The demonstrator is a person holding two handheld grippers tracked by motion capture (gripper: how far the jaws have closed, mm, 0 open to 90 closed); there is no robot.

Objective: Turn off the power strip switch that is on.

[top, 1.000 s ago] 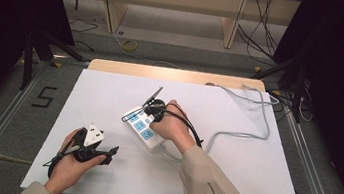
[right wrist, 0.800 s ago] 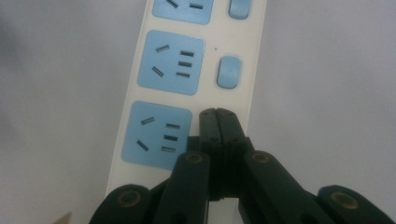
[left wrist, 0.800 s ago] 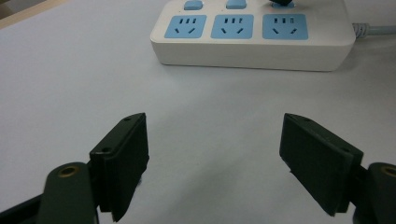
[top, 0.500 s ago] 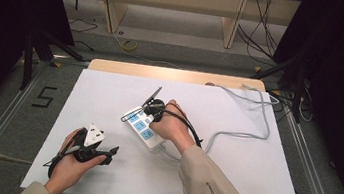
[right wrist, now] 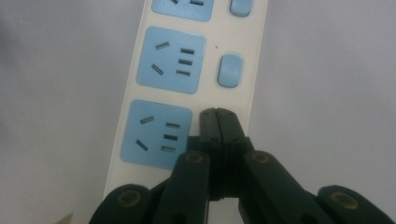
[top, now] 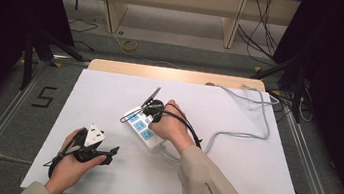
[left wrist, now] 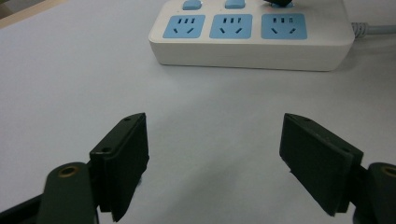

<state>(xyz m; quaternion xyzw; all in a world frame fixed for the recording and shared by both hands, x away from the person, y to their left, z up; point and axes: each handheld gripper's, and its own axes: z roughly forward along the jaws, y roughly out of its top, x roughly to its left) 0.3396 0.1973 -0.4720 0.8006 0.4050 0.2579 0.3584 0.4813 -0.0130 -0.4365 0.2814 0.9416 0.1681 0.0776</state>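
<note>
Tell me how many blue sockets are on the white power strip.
3 sockets in a row along the power strip: one at its free end, one in the middle, and one nearest the cord, beside the right gripper, whose closed jaws press there.

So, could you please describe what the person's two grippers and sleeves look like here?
Both grippers are black. The left gripper has flat rectangular fingers on arms with brass-coloured pivots, and a white three-cornered plate on top. The right gripper trails a black cable. The sleeves are beige, with small dark lettering.
</note>
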